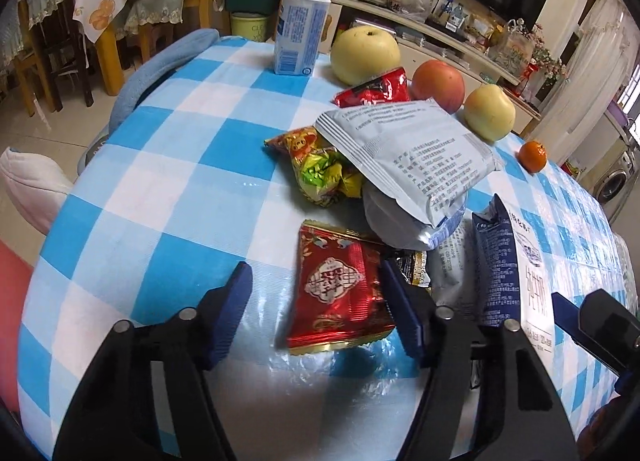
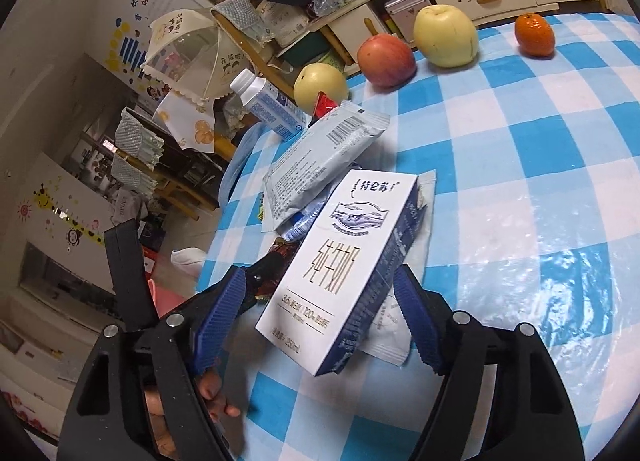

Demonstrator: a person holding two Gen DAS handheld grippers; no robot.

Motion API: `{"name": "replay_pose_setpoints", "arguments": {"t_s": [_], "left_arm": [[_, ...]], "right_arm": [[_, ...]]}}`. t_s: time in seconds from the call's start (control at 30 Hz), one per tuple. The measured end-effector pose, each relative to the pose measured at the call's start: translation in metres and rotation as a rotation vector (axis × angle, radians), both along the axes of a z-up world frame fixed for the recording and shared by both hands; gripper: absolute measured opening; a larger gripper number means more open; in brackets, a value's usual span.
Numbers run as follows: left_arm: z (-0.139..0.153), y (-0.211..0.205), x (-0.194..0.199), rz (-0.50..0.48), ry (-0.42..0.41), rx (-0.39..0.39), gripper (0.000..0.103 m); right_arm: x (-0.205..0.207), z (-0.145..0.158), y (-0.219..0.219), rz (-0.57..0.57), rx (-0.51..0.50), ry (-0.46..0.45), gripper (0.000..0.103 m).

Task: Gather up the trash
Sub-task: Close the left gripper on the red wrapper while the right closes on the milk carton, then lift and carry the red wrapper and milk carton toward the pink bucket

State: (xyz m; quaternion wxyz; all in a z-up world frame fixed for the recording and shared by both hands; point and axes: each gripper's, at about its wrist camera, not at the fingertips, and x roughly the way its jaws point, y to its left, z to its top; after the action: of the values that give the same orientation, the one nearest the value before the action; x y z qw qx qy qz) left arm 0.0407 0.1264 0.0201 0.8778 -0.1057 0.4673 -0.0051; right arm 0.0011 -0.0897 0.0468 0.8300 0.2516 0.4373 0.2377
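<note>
The left gripper point(image 1: 316, 313) is standing with jaws apart around a red snack wrapper point(image 1: 340, 297); its right pad is touching the wrapper's edge, the left pad is clear of it. The wrapper is lying on the blue checked tablecloth point(image 1: 172, 165), beside a grey pouch point(image 1: 404, 165). The right gripper point(image 2: 320, 321) is straddling a white milk carton point(image 2: 340, 261), jaws apart, the right pad just beside the carton's dark side. Behind, apples point(image 2: 446, 35) and a small bottle point(image 1: 302, 21) are sitting.

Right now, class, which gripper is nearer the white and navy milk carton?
Right. The right gripper straddles the white and navy milk carton; the left gripper sits beside it, around a red foil snack wrapper.
</note>
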Motion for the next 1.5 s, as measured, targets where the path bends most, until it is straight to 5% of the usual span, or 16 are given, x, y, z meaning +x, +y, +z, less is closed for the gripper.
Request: {"name": "replay_pose_setpoints", "arguments": {"t_s": [0.2,0.63,0.77,1.0,1.5], "left_arm": [[-0.002,-0.002,0.002,-0.015,-0.008,0.003,0.047],[-0.003,-0.011,-0.002,-0.082,-0.02,0.005,0.046],[-0.003,-0.013,-0.003,-0.102,-0.023,0.033,0.047],[-0.004,-0.013,-0.002,-0.129,-0.032,0.051,0.051],[-0.002,0.005,-0.009,-0.118,-0.023,-0.009,0.043]], "right_arm": [[0.006,0.0,0.016,-0.011,-0.111,-0.032,0.076],[0.022,-0.019,0.038,0.016,-0.304,-0.034,0.082],[0.02,-0.016,0.035,0.028,-0.372,-0.062,0.074],[0.018,-0.015,0.028,0.036,-0.37,-0.066,0.069],[0.008,-0.008,0.012,0.01,-0.317,-0.093,0.068]]}}
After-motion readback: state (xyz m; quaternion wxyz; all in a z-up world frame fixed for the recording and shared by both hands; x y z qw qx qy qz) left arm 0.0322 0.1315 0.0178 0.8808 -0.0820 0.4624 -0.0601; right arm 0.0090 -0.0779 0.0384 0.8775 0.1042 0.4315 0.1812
